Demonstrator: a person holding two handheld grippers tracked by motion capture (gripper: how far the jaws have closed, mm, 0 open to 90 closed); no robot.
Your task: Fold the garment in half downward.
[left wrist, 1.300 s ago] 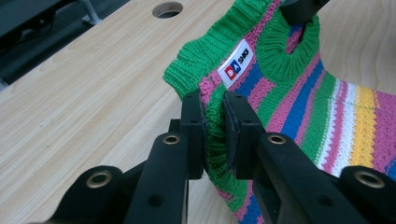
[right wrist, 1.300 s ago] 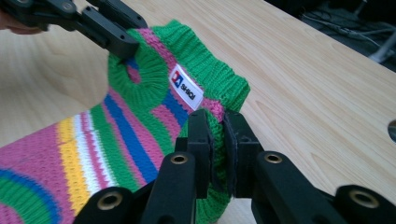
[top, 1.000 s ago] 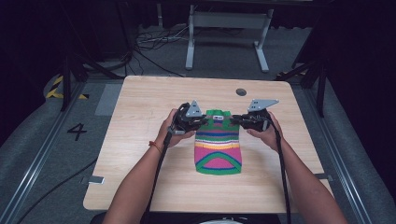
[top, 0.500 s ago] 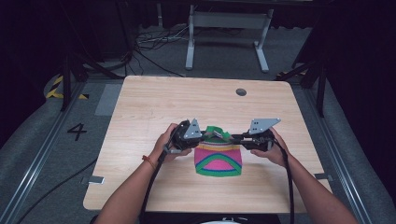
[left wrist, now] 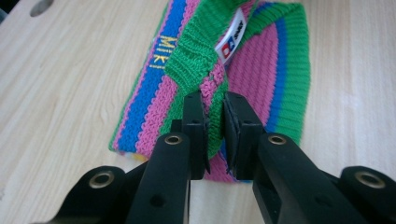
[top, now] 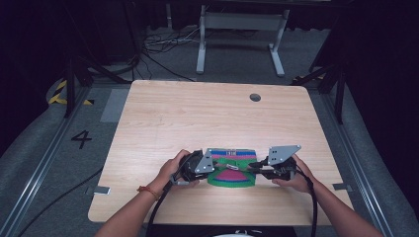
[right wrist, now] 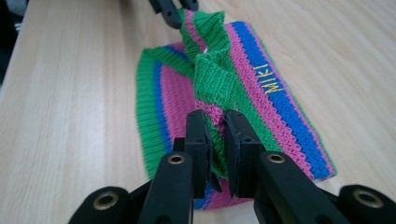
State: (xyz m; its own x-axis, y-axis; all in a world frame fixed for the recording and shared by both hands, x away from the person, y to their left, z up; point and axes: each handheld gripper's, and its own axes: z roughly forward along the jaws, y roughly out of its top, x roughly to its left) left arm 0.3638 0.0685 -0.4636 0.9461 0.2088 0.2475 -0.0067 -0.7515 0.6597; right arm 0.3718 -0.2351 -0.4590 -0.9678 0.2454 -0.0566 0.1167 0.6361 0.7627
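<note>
I am folding a striped knit hat (top: 230, 169) on the counter (top: 197, 118), and it lies near the counter's edge closest to me, between my two hands. My left tongs (left wrist: 214, 122) are clenched on the green ribbed cuff at the hat's 9 o'clock side, with a fold of pink and green knit pinched between the pads. My right tongs (right wrist: 215, 135) are clenched on the same cuff at the 3 o'clock side. I hold both ends at once so the edge stays straight and the fold comes over evenly rather than skewing to one side.

From the high view the cuff edge stands a little above the rest of the hat, which lies flat on the wood with its blue and pink bands showing. In the left tongs' view a small white label (left wrist: 232, 43) hangs from the lifted cuff at about 12 o'clock, and yellow lettering (right wrist: 272, 81) runs along the blue band in the right tongs' view. The lifted strip twists slightly between the two grips, so I judge that it needs laying down gently toward 6 o'clock, with both hands level, before I let go. Releasing too early could let the rib spring back.
</note>
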